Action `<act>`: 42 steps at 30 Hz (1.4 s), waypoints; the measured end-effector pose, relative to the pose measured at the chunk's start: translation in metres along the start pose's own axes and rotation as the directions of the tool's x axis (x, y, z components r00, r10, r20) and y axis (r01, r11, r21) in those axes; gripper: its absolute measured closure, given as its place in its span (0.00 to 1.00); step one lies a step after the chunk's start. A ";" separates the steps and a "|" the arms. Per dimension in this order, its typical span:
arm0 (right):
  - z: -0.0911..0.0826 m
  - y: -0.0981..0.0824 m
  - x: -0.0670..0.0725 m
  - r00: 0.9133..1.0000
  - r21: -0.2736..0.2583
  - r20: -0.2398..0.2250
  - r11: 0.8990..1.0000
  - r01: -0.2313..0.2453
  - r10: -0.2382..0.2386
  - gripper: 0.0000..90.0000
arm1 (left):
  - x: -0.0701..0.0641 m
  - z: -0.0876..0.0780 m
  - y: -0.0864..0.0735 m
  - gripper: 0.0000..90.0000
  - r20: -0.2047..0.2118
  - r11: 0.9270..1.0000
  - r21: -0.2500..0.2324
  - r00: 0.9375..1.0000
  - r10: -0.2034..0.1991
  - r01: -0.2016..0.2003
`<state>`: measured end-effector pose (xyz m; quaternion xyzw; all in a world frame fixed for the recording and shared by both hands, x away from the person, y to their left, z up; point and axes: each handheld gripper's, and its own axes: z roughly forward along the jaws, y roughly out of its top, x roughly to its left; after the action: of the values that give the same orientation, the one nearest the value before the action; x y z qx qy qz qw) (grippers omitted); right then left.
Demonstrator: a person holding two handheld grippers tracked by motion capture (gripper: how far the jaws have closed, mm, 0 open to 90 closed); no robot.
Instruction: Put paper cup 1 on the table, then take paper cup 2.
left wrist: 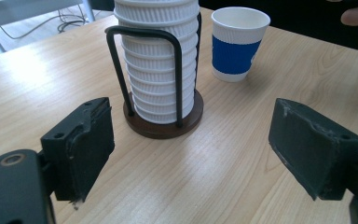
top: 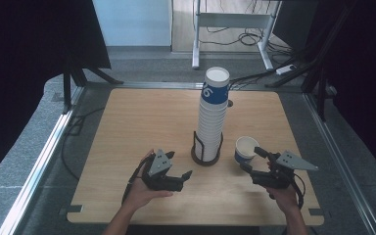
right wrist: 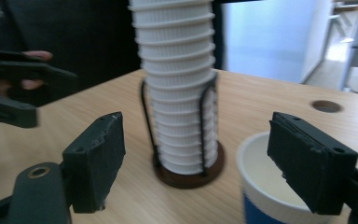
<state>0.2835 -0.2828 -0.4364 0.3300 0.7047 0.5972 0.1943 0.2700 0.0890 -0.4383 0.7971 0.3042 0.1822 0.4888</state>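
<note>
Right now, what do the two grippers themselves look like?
Both are black. The left gripper and right gripper each carry a grey three-cornered plate with small holes on top. Their jaws are blocky with dark, worn pads. A black cable trails from each. The forearms are bare, with no sleeves in view.

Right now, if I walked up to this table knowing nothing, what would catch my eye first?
Most likely the tall stack of white paper cups, topped by a blue-banded one, standing in a dark wire holder near the middle of the wooden table. Just right of it stands a single blue-banded cup, upright and empty. Nearest you, a person's hands hold the left gripper and the right gripper, both open.
</note>
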 end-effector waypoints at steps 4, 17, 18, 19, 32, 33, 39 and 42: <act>0.006 0.003 0.008 0.999 0.006 -0.037 1.000 0.013 -0.013 0.22 | 0.000 -0.001 0.000 0.16 0.004 1.000 -0.011 1.000 -0.006 0.006; 0.010 0.007 0.015 0.998 0.011 -0.048 0.999 0.034 -0.033 0.23 | 0.012 0.011 0.025 0.16 0.001 0.998 -0.061 1.000 -0.005 0.005; 0.010 0.007 0.014 0.998 0.012 -0.048 0.999 0.034 -0.033 0.23 | 0.014 0.013 0.029 0.16 0.007 0.997 -0.071 1.000 -0.012 0.013; 0.010 0.007 0.014 0.998 0.012 -0.049 0.999 0.033 -0.033 0.23 | 0.016 0.014 0.033 0.16 0.012 0.997 -0.074 1.000 -0.019 0.020; 0.011 0.009 0.017 0.996 0.015 -0.073 0.999 0.046 -0.044 0.22 | 0.023 0.041 0.084 0.09 0.036 0.995 -0.098 0.999 0.023 -0.020; 0.011 0.009 0.017 0.996 0.015 -0.074 0.999 0.047 -0.046 0.22 | 0.024 0.043 0.087 0.09 0.043 0.995 -0.099 0.999 0.018 -0.014; 0.010 0.010 0.017 0.996 0.013 -0.077 0.999 0.050 -0.049 0.23 | 0.030 0.058 0.099 0.06 0.060 0.995 -0.099 0.998 0.019 -0.013; 0.010 0.010 0.017 0.996 0.014 -0.076 0.999 0.047 -0.046 0.23 | 0.032 0.066 0.103 0.06 0.053 0.997 -0.080 0.998 0.022 -0.018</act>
<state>0.2807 -0.2631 -0.4274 0.2922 0.7237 0.5991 0.1788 0.3641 0.0315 -0.3767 0.7847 0.2756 0.1776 0.5261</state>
